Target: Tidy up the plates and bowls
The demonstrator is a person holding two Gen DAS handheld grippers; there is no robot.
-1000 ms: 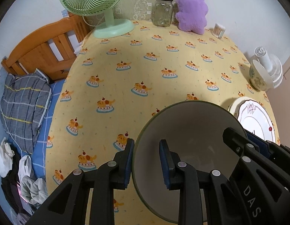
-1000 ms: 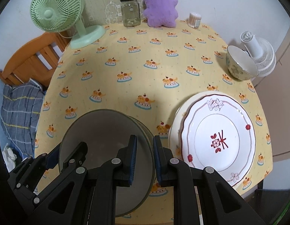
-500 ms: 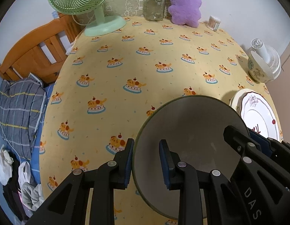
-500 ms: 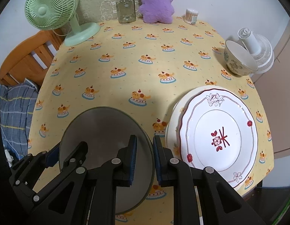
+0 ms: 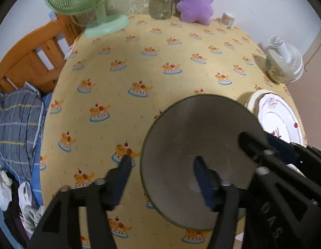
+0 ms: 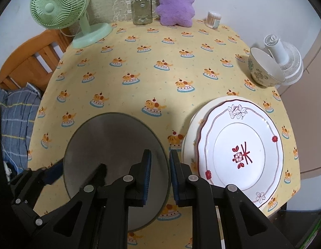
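A round table under a yellow cloth printed with cake motifs (image 6: 160, 47) is carrying everything. A white plate with red flower decoration (image 6: 241, 153) is lying on a cream plate (image 6: 190, 137) at its right edge. A dark grey round plate with a green rim (image 6: 110, 143) is sitting lifted and tilted over the cloth's near side. The right gripper (image 6: 159, 176) is pinching that plate's right rim, fingers nearly together. The left gripper (image 5: 162, 172) is spreading wide around the left rim (image 5: 199, 137), its fingers (image 5: 124, 166) blurred and not clamping. A floral bowl (image 6: 262, 70) is standing beyond the plates.
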